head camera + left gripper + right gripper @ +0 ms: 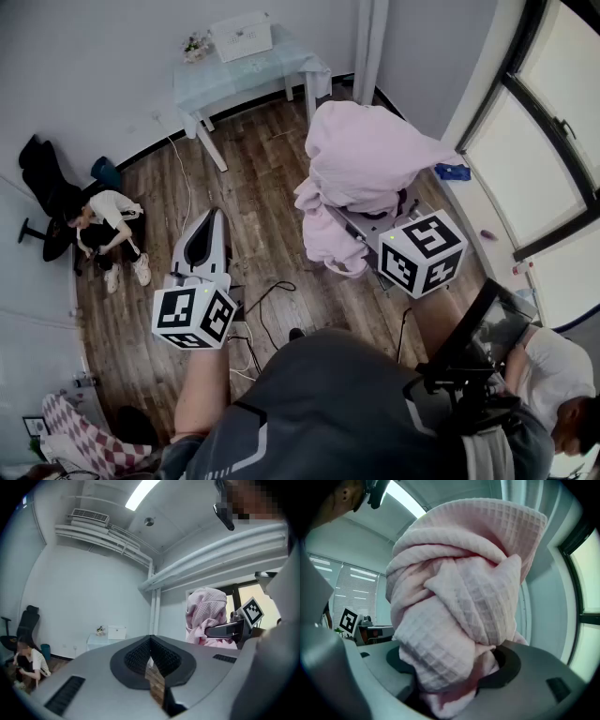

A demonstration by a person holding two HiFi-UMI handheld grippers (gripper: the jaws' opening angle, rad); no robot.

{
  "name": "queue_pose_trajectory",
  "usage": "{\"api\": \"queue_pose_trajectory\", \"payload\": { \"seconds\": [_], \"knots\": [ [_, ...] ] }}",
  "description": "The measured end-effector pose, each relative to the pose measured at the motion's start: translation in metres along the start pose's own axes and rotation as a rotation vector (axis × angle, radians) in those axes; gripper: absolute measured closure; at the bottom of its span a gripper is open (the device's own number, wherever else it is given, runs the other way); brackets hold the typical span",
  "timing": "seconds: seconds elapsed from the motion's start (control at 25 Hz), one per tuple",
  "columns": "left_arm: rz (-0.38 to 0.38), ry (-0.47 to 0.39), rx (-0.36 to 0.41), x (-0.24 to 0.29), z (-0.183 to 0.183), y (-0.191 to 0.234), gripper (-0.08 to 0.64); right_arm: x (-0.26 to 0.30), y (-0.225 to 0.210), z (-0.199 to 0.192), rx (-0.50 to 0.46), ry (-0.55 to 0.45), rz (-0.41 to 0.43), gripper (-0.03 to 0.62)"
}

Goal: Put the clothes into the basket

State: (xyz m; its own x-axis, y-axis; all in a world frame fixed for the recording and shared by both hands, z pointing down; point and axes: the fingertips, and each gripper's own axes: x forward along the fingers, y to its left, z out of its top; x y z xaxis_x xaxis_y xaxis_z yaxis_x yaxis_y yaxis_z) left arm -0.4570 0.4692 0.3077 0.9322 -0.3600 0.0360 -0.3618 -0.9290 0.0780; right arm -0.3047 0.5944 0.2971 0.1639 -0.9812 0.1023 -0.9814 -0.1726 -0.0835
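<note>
Right gripper view: the right tool (451, 692) grips wide around a bunched pink waffle-weave garment (459, 588), probably soft and light; the left tool (151, 652) is closed and empty.

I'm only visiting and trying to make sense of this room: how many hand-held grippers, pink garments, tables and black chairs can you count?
Hand-held grippers: 2 (left hand-held gripper shut and empty; right hand-held gripper shut on the pink garment)
Pink garment: 1
Table: 1
Black chair: 1
Total: 5
</note>
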Motion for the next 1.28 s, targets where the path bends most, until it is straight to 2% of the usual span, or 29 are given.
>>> {"api": "queue_pose_trajectory", "payload": {
  "seconds": [0.12,0.52,0.76,1.12,1.28],
  "knots": [
    [-0.017,0.002,0.002,-0.002,-0.001,0.0,0.557,0.003,0.007,-0.001,0.002,0.002,0.004,0.239],
    [-0.005,-0.012,-0.002,-0.004,0.002,0.013,0.557,0.012,0.012,0.003,0.032,-0.022,-0.001,0.238],
    [-0.001,-0.027,-0.028,-0.004,0.005,0.039,0.557,0.03,0.022,0.004,0.037,-0.019,-0.019,0.236],
    [-0.107,-0.035,-0.024,0.006,-0.002,0.061,0.557,0.05,0.034,-0.003,0.021,-0.005,-0.09,0.235],
    [-0.111,-0.031,-0.058,0.012,-0.004,0.082,0.557,0.063,0.042,-0.004,0.011,0.0,-0.103,0.235]
  ]
}}
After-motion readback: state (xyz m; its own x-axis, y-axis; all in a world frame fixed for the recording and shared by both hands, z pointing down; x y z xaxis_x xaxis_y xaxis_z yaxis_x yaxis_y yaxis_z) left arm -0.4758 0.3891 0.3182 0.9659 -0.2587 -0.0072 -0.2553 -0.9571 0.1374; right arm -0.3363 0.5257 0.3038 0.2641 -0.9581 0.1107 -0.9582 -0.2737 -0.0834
